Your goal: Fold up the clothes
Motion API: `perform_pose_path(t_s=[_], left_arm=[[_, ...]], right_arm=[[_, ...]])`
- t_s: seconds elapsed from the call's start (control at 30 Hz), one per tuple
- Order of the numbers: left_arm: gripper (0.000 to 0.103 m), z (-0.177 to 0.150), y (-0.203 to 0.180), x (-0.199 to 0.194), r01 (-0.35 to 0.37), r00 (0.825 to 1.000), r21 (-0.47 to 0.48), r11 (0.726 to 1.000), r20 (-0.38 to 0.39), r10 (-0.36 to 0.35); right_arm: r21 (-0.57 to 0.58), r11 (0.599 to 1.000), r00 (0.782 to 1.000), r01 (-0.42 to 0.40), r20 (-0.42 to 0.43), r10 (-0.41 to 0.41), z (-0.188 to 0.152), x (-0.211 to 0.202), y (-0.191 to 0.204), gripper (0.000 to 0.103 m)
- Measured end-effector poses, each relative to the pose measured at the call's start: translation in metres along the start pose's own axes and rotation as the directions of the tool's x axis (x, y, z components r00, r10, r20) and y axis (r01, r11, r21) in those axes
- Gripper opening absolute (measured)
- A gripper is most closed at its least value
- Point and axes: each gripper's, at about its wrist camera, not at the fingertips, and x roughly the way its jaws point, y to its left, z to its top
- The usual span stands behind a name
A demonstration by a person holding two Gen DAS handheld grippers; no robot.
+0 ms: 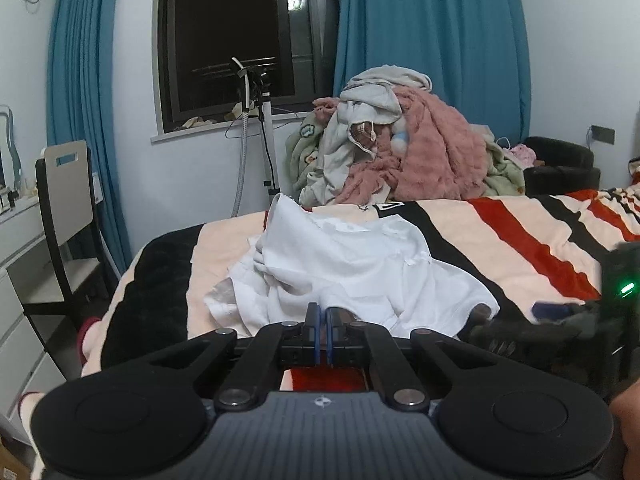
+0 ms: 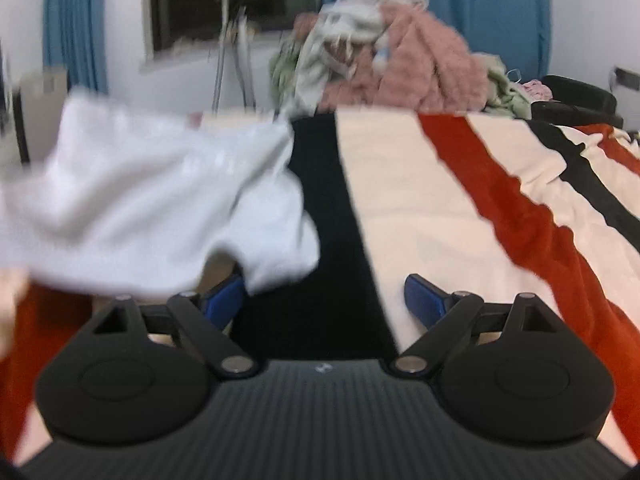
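On the striped blanket [image 1: 500,232] a crumpled white garment [image 1: 344,264] lies, smeared by blur in the right view, where the right gripper [image 2: 324,300] gapes empty, its left finger half hidden under cloth, while the left gripper [image 1: 323,320] is pinched together at the hem, grip unclear.

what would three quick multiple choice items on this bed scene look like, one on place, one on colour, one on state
1. Where does the white garment lie?
A. on the striped blanket
B. on the chair
C. on the windowsill

2. What colour are the curtains?
A. yellow
B. blue
C. grey

3. How do the two grippers stand?
A. both open
B. left gripper open, right gripper shut
C. left gripper shut, right gripper open

Key:
1 A, it is bunched on the striped blanket.
2 B, blue drapes hang either side of the dark window.
3 C, the left gripper has its blue pads together, the right gripper has them far apart.
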Motion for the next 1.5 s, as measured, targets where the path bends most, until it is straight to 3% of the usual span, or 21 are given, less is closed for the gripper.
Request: perform_pose_path(t_s=[0.17,0.23,0.3,0.37,0.47,0.7,0.87,0.97,1.03,1.1,1.23,1.37,1.5], left_arm=[[0.002,-0.002,0.003,-0.005,-0.004,0.995,-0.026,1.0,0.095,0.007],[0.002,0.002,0.006,-0.012,0.002,0.992,-0.056,0.998,0.127,0.005],[0.002,0.006,0.009,-0.019,0.013,0.989,-0.092,0.996,0.149,0.001],[0.002,0.012,0.011,-0.029,0.02,0.986,-0.12,0.993,0.169,0.001],[0.002,0.015,0.011,-0.048,0.028,0.978,-0.126,0.992,0.209,-0.001],[0.002,0.021,0.027,-0.123,0.075,0.957,-0.211,0.975,0.29,-0.011],[0.002,0.012,0.035,-0.191,0.076,0.94,-0.207,0.975,0.341,-0.001],[0.002,0.0,0.039,-0.21,0.094,0.961,-0.235,0.967,0.274,-0.027],[0.002,-0.009,0.04,-0.205,0.085,0.985,-0.262,0.961,0.171,-0.041],[0.002,-0.018,0.044,-0.192,0.078,0.996,-0.308,0.948,0.061,-0.062],[0.003,-0.032,0.051,-0.167,0.057,0.992,-0.361,0.931,-0.081,-0.092],[0.006,-0.033,0.059,-0.154,0.056,0.982,-0.377,0.925,-0.149,-0.12],[0.026,-0.03,0.057,-0.148,0.079,0.972,-0.354,0.932,-0.181,-0.151]], right_arm=[[0.047,0.999,0.999,-0.001,0.052,-0.001,0.009,0.004,-0.009,0.089],[0.112,0.993,0.999,0.027,0.024,-0.03,0.008,0.01,-0.016,0.088],[0.162,0.985,0.993,0.064,0.085,-0.079,0.009,-0.002,-0.021,0.088],[0.135,0.979,0.969,0.15,0.176,-0.172,0.013,-0.023,-0.018,0.088],[0.155,0.97,0.93,0.188,0.289,-0.226,0.03,-0.06,-0.021,0.088],[0.138,0.976,0.874,0.17,0.436,-0.214,0.046,-0.159,-0.032,0.089],[0.105,0.983,0.865,0.153,0.467,-0.185,0.031,-0.236,-0.032,0.089],[0.089,0.985,0.879,0.147,0.446,-0.171,0.011,-0.261,-0.031,0.089],[0.064,0.987,0.887,0.146,0.433,-0.159,-0.001,-0.265,-0.03,0.089],[0.032,0.99,0.906,0.137,0.401,-0.138,-0.007,-0.26,-0.028,0.089],[0.021,0.994,0.936,0.11,0.333,-0.11,-0.009,-0.238,-0.02,0.089],[0.027,0.995,0.955,0.101,0.276,-0.104,-0.01,-0.223,-0.02,0.089],[0.045,0.994,0.963,0.099,0.246,-0.107,-0.012,-0.22,-0.023,0.089]])
